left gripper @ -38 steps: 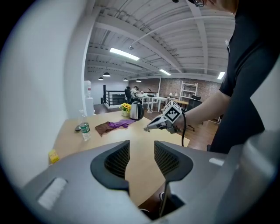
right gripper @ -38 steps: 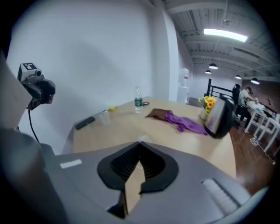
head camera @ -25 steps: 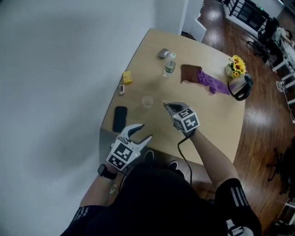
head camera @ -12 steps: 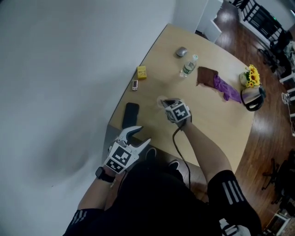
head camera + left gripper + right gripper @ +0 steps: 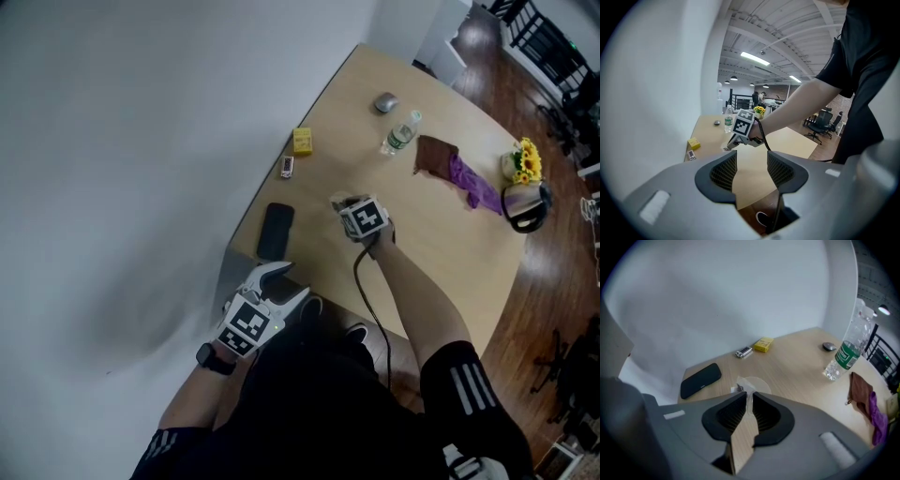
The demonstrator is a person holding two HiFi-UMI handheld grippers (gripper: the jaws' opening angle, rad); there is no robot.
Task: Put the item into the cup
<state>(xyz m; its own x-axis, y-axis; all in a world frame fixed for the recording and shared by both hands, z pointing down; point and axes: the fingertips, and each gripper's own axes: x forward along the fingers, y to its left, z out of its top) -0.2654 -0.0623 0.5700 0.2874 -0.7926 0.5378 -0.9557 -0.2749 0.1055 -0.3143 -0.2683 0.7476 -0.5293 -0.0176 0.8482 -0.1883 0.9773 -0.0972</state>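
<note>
A clear plastic cup (image 5: 758, 382) stands on the light wooden table (image 5: 441, 244), just past the tips of my right gripper (image 5: 750, 397). In the head view that gripper (image 5: 343, 205) points steeply down and covers the cup. Its jaws have just been opening and stand a narrow way apart. A thin pale item (image 5: 750, 401) shows in the gap between them, and a small bit lies by the cup's left side. My left gripper (image 5: 285, 282) hangs open and empty off the table's near left corner, and in its own view the jaws (image 5: 751, 159) frame the right hand.
A black phone (image 5: 275, 231) lies left of the cup near the table edge. Farther off are a small lighter-like thing (image 5: 287, 167), a yellow box (image 5: 302, 141), a water bottle (image 5: 400, 134), a mouse (image 5: 385, 101), a brown pouch (image 5: 435, 155) and a purple cloth (image 5: 473, 185).
The right gripper has moved left and down, from beside the cup to right over it. The left gripper has drifted back toward the table's near corner.
</note>
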